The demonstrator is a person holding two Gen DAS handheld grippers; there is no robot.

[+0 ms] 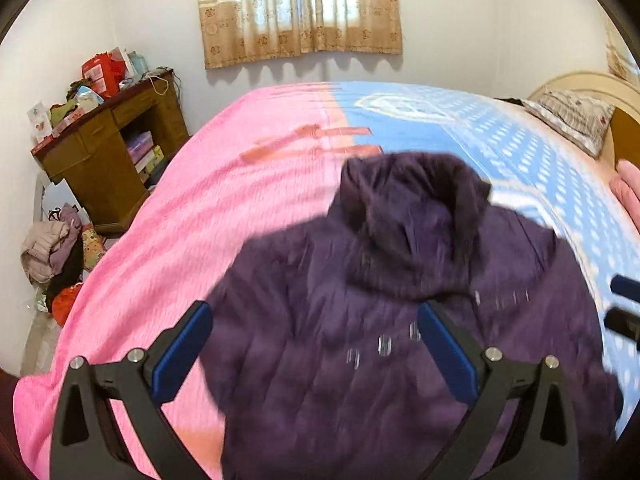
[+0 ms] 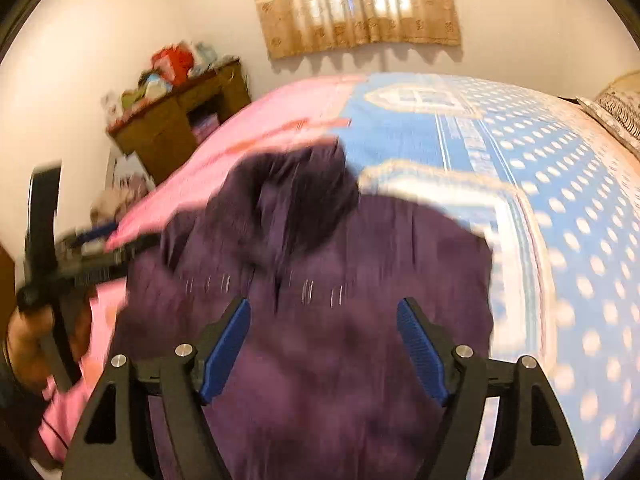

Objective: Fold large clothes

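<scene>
Jacket: purple jacket (image 1: pixel 400 320) lies on the bed (image 1: pixel 240 208), lower centre of both views.
Left tool (image 1: pixel 314 344): fingers apart, gripping nothing.
Right tool (image 2: pixel 324 344): fingers apart, nothing clamped.

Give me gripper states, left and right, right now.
Left gripper: open, empty, above the purple jacket.
Right gripper: open, empty, above the same jacket.

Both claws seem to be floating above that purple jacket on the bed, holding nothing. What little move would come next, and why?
Probably lower the open left claw to a side edge of the purple jacket and pinch it. The jacket lies spread on the bed cover, and the right claw is open and empty too, so a fold needs a grip first.
</scene>
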